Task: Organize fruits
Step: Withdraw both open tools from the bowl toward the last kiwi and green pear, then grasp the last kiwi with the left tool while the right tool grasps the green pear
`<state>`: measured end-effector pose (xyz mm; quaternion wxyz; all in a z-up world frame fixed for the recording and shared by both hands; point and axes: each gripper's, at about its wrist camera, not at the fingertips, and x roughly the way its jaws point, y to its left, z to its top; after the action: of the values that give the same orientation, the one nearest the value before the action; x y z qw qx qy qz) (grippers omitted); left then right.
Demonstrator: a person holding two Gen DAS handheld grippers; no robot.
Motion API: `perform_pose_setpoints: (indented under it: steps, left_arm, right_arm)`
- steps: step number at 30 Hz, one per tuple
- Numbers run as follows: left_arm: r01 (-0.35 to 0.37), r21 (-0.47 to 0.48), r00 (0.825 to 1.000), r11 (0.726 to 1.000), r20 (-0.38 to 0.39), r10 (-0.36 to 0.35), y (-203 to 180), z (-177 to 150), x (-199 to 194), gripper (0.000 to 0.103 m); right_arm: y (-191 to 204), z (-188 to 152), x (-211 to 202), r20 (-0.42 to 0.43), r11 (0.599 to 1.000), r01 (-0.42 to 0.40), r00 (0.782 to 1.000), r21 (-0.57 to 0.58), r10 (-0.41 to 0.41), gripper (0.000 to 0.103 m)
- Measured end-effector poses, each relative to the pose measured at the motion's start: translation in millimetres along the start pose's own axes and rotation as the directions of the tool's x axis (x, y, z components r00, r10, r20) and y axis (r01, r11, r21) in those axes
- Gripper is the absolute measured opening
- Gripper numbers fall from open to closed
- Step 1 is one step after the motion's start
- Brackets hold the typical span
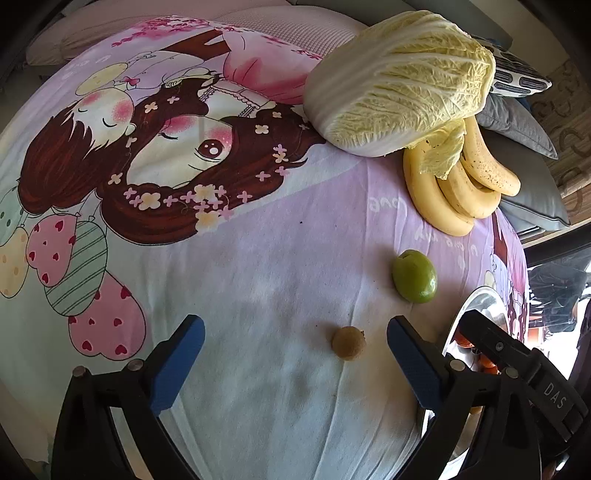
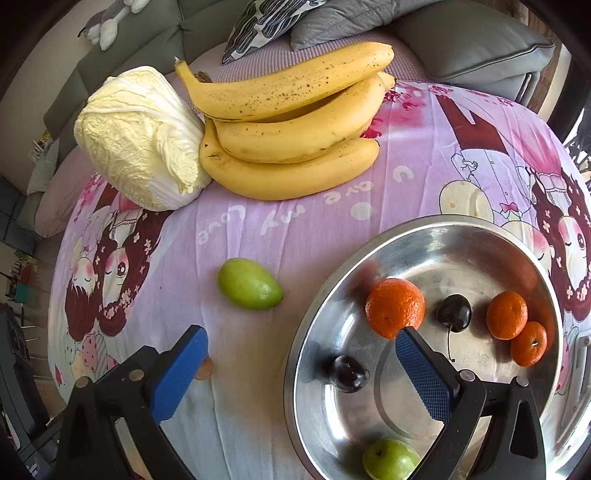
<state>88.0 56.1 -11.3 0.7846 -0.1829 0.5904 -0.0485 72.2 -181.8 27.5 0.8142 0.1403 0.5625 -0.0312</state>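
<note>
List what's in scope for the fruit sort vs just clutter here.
In scope:
- metal bowl, holding three tangerines, two dark cherries, one green fruit
- loose green fruit
- small brown fruit
- banana bunch

Clutter:
- napa cabbage
- cartoon-print cloth
- grey cushions
- plush toy

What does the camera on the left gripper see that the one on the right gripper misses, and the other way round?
Only the left wrist view shows the small brown fruit whole, lying on the cloth between the open left gripper fingers. Only the right wrist view looks into the metal bowl: three oranges, two dark cherries and a green fruit, with the open right gripper straddling its rim. Both show the cabbage, the bananas and the loose green fruit on the cartoon bedsheet.
</note>
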Motion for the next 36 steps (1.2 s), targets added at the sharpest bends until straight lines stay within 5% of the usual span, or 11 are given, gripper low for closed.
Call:
perform_pose_setpoints:
  steps: [19,36]
  left_arm:
    - [0.026,0.022,0.998,0.999,-0.058,-0.025,-4.6,0.3,12.3,0.096]
    - [0.114,0.092,0.983,0.989,-0.156,-0.099,-37.0,-15.6,39.5,0.041]
  right_arm:
    - [19.7,21.3,3.4,0.018,0.998,-0.051,0.999,-0.035,0.051,0.098]
    - [33.7,23.7,55.3,-0.106,0.997,-0.056,0.993,-0.050,0.051,0.068]
